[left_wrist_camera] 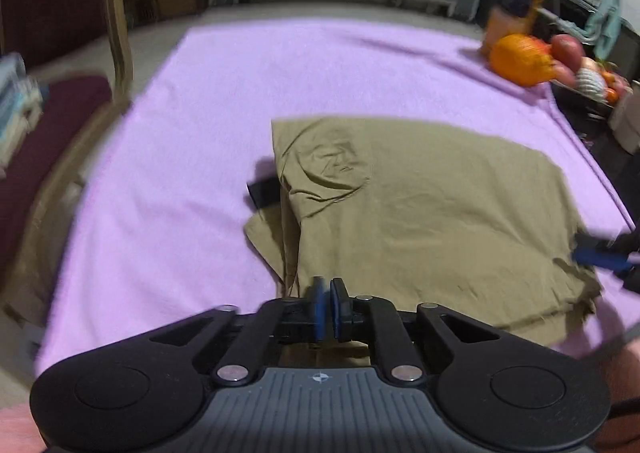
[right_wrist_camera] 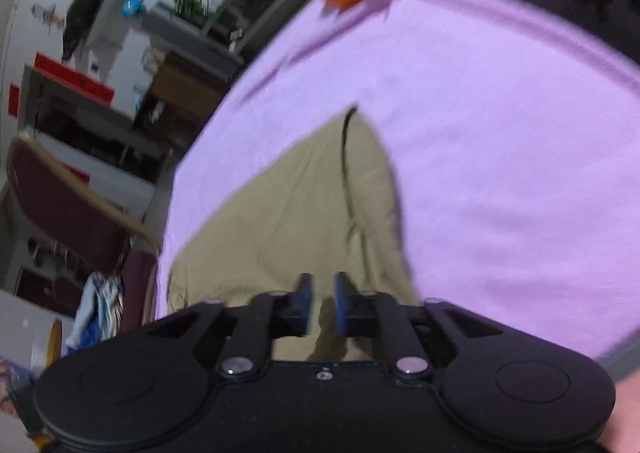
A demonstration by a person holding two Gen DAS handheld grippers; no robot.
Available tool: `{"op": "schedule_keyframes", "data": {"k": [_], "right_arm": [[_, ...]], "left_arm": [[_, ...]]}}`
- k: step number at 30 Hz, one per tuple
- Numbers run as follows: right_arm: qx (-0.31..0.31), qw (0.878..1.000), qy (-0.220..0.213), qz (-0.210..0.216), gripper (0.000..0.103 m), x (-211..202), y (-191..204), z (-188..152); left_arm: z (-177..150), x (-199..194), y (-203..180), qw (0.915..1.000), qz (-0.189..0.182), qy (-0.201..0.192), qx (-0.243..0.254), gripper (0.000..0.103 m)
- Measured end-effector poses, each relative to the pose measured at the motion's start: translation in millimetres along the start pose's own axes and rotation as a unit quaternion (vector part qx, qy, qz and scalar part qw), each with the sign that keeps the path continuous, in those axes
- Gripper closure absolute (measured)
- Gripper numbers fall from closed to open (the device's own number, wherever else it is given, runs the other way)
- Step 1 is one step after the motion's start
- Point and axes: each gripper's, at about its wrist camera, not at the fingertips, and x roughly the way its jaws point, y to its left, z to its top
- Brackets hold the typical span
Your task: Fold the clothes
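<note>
You have one khaki garment [left_wrist_camera: 420, 221] folded on the lilac cloth [left_wrist_camera: 192, 125]. Your left gripper [left_wrist_camera: 327, 289] is nearly closed, empty; your right gripper [right_wrist_camera: 320, 295] stands slightly apart (nothing between), above the garment.

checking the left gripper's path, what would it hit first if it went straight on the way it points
Most likely the khaki garment: the left gripper points down over its near edge, nothing between its near-shut fingers. Depth is unclear.

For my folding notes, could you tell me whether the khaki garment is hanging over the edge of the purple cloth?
No, the khaki garment lies flat wholly on the purple cloth.
</note>
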Motion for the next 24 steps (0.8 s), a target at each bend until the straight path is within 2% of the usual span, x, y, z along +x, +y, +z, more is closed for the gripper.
{"op": "schedule_keyframes", "data": {"k": [1, 3, 5, 8, 11, 13, 15, 16, 17, 19, 20, 21, 22, 24], "right_arm": [[0.004, 1.000, -0.016, 0.002, 0.070, -13.9, -3.1, -0.3], [0.008, 0.999, -0.034, -0.015, 0.068, -29.6, -10.1, 1.8], [0.017, 0.999, -0.029, -0.025, 0.065, -32.5, -17.5, 2.0], [0.020, 0.999, -0.020, -0.022, 0.066, -25.7, -19.4, -4.8], [-0.039, 0.999, 0.009, 0.020, 0.066, -12.6, 11.6, -12.9], [-0.068, 0.996, 0.035, 0.050, 0.067, -2.5, 25.8, -19.6], [-0.047, 0.997, 0.051, 0.037, 0.068, 7.6, 16.0, -22.8], [-0.036, 0.997, 0.059, 0.031, 0.081, 12.7, 11.0, -24.4], [-0.025, 0.997, 0.066, 0.024, 0.102, 17.8, 5.9, -25.9], [0.020, 0.999, 0.041, 0.012, 0.103, 4.3, -10.4, -20.7], [0.042, 0.999, 0.028, 0.006, 0.102, -2.7, -18.6, -18.1], [0.036, 0.999, 0.004, -0.019, 0.096, -13.5, -18.0, -15.0], [0.017, 0.998, -0.018, -0.051, 0.079, -22.5, -14.5, -11.8], [0.000, 0.998, -0.038, -0.057, 0.075, -33.3, -11.8, -4.6]], "left_arm": [[-2.0, -10.0, -0.9, 0.9998, -0.006, -0.019, 0.007, 0.091], [-3.6, -20.4, -3.1, 0.9992, -0.018, -0.035, 0.012, 0.090], [-4.1, -23.8, -6.1, 0.9988, -0.028, -0.038, 0.013, 0.086], [-7.3, -8.6, -12.0, 0.9996, -0.009, -0.017, 0.021, 0.086], [-13.7, 8.1, -14.9, 0.9990, 0.014, 0.015, 0.040, 0.085], [-17.4, 12.2, -18.0, 0.9980, 0.025, 0.021, 0.054, 0.084], [-19.8, 12.1, -21.4, 0.9971, 0.033, 0.019, 0.067, 0.084], [-20.3, 11.4, -22.1, 0.9968, 0.035, 0.018, 0.070, 0.084], [-20.7, 10.9, -22.4, 0.9966, 0.036, 0.018, 0.072, 0.084], [-20.4, 10.7, -21.3, 0.9969, 0.035, 0.019, 0.069, 0.083], [-19.7, 10.9, -20.2, 0.9971, 0.033, 0.020, 0.065, 0.083], [-19.0, 11.1, -19.4, 0.9974, 0.031, 0.021, 0.062, 0.083], [-18.4, 11.3, -18.6, 0.9976, 0.030, 0.022, 0.058, 0.083], [-17.3, 11.7, -17.2, 0.9980, 0.027, 0.025, 0.051, 0.083]]}}
